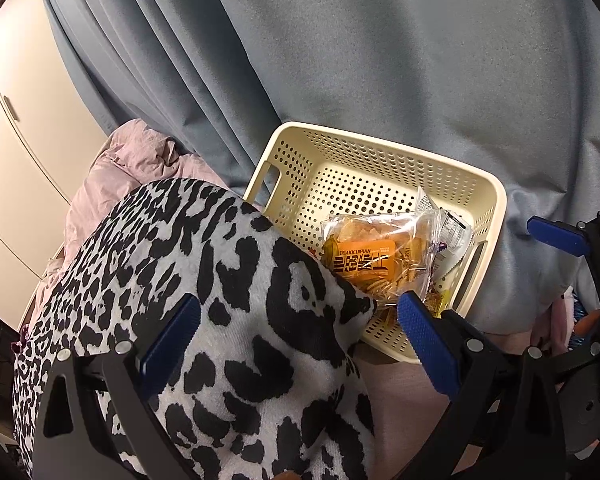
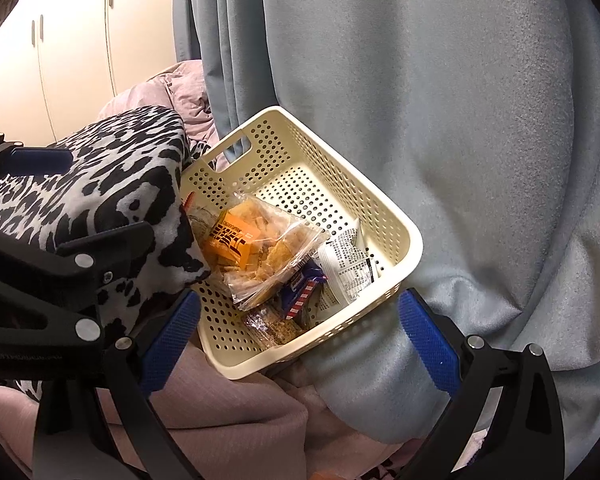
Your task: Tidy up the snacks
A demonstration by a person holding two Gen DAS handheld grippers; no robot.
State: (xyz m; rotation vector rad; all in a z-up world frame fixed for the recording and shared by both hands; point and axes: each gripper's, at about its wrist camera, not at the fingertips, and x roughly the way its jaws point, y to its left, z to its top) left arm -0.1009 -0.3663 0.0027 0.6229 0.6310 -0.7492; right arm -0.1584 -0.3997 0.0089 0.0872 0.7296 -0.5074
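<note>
Where cream basket [image 2: 396,236] tilts, snack packets [image 2: 260,248] inside

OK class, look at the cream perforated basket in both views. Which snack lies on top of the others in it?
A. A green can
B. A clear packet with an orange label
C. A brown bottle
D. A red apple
B: the clear packet with an orange label lies uppermost in the basket, over a blue wrapper and a white printed packet.

Basket [image 2: 396,220] far half open from above; leopard-print cushion [image 2: 140,184] overhanging near corner
</note>
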